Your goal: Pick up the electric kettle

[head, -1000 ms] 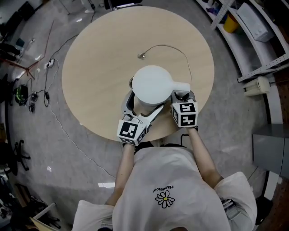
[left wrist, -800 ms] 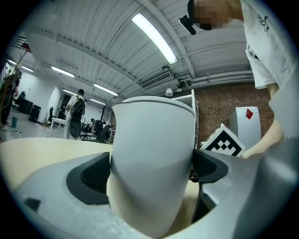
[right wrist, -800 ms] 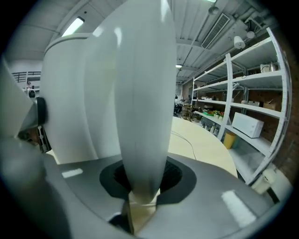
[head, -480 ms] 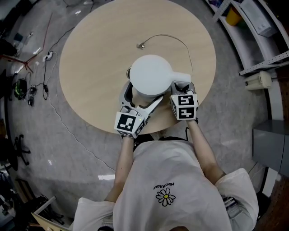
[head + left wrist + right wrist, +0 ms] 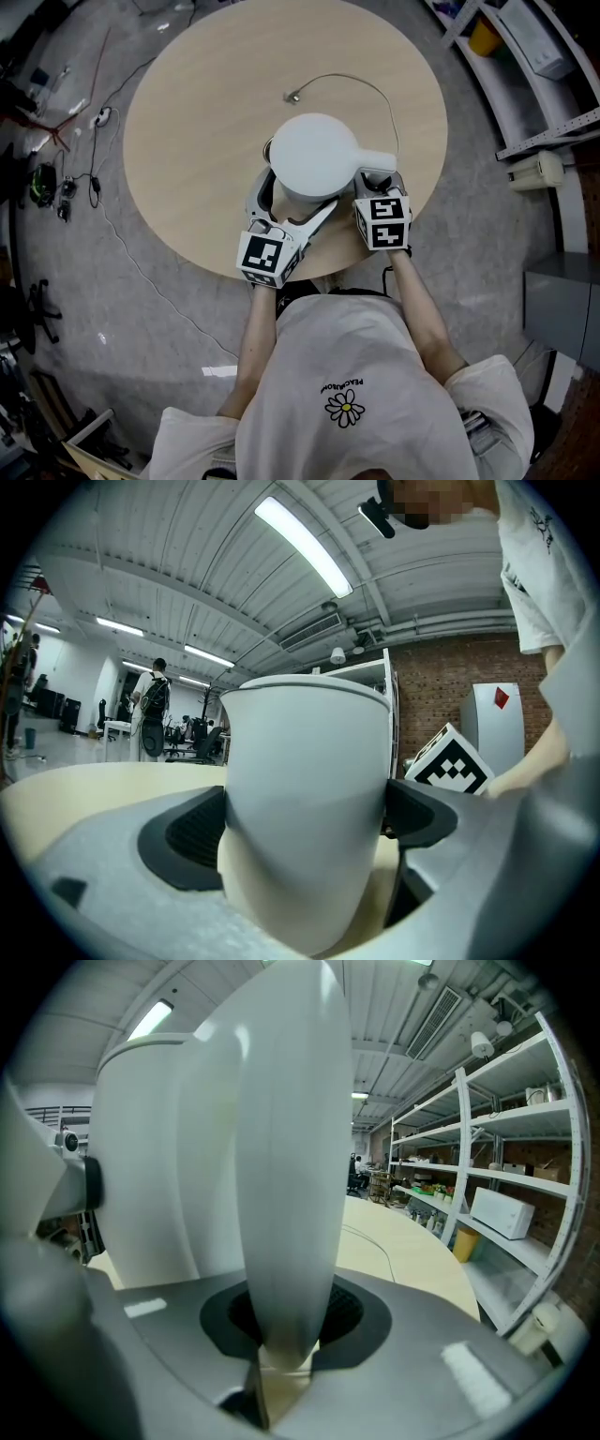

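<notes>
The left gripper (image 5: 289,214) jaws hug the kettle (image 5: 317,167), right gripper (image 5: 377,184) jaws pinch its 3 o'clock handle (image 5: 375,161); smooth sides may slip

- Shirt (image 5: 356,375): a short arc of lettering is curving over a daisy emblem (image 5: 344,409), too small to read.
- Cabinet (image 5: 491,738): a red diamond sign (image 5: 502,697) is showing, its wording illegible.
</notes>
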Motion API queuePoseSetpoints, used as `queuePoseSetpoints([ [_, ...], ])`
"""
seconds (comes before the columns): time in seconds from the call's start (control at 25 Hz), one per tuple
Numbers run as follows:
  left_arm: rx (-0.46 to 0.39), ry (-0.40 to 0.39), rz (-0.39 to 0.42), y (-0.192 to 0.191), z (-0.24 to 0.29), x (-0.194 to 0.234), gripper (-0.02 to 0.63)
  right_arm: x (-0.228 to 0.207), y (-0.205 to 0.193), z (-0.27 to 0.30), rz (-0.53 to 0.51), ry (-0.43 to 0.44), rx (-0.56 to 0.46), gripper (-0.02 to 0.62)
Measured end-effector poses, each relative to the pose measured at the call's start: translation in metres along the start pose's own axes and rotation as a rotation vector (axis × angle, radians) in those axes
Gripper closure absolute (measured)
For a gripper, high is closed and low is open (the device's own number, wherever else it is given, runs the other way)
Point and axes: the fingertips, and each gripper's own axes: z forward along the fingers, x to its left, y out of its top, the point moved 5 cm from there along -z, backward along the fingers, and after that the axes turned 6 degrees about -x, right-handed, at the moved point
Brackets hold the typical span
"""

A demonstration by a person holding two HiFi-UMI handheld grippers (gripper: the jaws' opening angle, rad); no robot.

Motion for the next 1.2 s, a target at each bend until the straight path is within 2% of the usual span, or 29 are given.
queuePoseSetpoints([
  [0.08,0.019,-0.006,0.002,0.006,0.0,0.0,0.066,0.0,0.004,-0.003,0.0,0.001,-0.006,0.517],
  [0.2,-0.019,0.002,0.024,0.026,-0.001,-0.001,0.067,0.002,0.023,-0.008,-0.002,0.008,-0.04,0.517],
  [0.48,-0.119,0.003,0.08,0.101,-0.001,-0.005,0.071,0.0,0.097,-0.033,-0.001,0.014,-0.151,0.515],
  [0.8,-0.165,0.011,0.064,0.18,-0.006,-0.013,0.074,0.0,0.174,-0.069,-0.005,0.021,-0.282,0.515],
  [1.2,-0.174,0.017,0.099,0.208,-0.014,-0.021,0.075,0.003,0.197,-0.086,-0.01,0.034,-0.352,0.515],
])
